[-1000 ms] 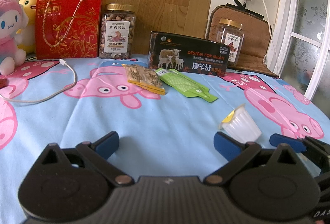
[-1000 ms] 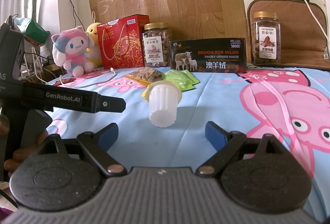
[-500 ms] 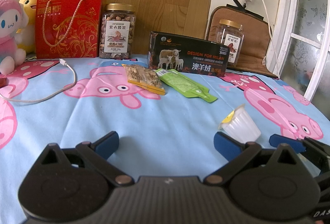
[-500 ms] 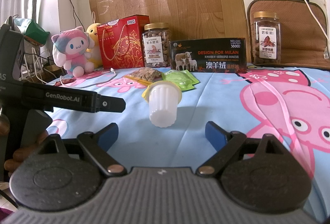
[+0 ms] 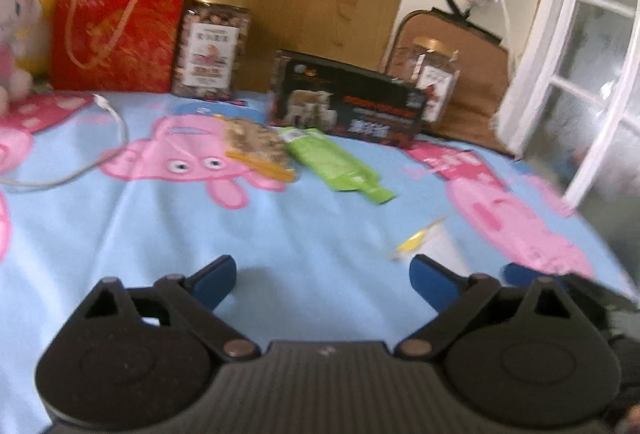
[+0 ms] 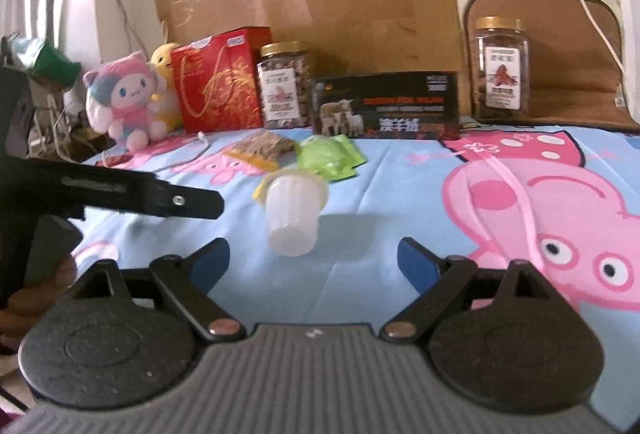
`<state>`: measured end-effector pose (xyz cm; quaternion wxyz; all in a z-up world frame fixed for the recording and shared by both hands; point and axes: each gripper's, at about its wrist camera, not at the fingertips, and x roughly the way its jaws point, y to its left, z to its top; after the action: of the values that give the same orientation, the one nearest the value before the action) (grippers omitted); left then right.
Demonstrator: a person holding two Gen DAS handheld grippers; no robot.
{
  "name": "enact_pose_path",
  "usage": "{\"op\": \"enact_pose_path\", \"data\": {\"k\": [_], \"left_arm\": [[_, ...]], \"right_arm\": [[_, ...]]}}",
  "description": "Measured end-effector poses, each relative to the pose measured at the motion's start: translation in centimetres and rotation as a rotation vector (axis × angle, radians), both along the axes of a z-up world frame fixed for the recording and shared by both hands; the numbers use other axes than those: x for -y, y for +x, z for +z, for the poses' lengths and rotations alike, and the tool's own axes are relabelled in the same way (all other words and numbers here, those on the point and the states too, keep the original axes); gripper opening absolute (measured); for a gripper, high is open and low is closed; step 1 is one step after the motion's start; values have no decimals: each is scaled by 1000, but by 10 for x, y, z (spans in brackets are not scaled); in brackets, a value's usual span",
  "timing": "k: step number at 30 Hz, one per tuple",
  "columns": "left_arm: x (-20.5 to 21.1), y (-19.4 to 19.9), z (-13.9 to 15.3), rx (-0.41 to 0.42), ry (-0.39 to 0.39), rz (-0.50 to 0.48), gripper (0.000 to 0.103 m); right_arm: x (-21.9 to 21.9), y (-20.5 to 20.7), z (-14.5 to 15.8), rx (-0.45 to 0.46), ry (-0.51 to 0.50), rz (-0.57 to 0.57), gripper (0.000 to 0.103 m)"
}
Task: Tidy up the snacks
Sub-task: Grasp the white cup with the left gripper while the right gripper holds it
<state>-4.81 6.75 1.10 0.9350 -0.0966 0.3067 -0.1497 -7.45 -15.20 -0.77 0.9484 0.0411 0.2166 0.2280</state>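
Cartoon-pig bedsheet (image 6: 400, 186) is carrying a tipped jelly cup (image 6: 293, 212) before my right tongs (image 6: 314, 260), gaping wide; my left tongs (image 5: 322, 280) (blurred, seemingly empty) are gaping too.

Motion blur smears the whole left wrist view: the jelly cup (image 5: 436, 242) is a pale streak beside a yellow flick of lid, its shape unreadable. Print on the dark box (image 5: 348, 102) and the nut jar (image 5: 212, 46) can't be read. The second jar (image 5: 434, 82) sits partly hidden behind that box. The pink plush (image 5: 16, 30) is cut off by the left edge. In the right wrist view, lettering on the left gripper's (image 6: 120, 190) arm is too smeared to read.
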Motion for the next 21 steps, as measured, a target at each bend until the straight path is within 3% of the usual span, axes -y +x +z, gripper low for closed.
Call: {"op": "enact_pose_path", "data": {"k": [6, 8, 10, 13, 14, 17, 21], "left_arm": [[12, 16, 9, -45, -71, -101, 83], [18, 21, 9, -68, -86, -131, 73], [26, 29, 6, -113, -87, -164, 61], [33, 39, -1, -158, -122, -196, 56], [33, 41, -2, -164, -138, -204, 48], [36, 49, 4, -165, -148, -217, 47], [42, 60, 30, -76, -124, -223, 47]], "right_arm": [[-4, 15, 9, -24, -42, 31, 87], [-10, 21, 9, -47, -61, 61, 78], [-16, 27, 8, -78, -74, 87, 58], [-22, 32, 6, -100, -78, 102, 35], [-23, 33, 6, -103, -83, 104, 35], [-21, 36, 9, -108, -74, 96, 35], [-17, 47, 26, -48, -57, 81, 35]]}}
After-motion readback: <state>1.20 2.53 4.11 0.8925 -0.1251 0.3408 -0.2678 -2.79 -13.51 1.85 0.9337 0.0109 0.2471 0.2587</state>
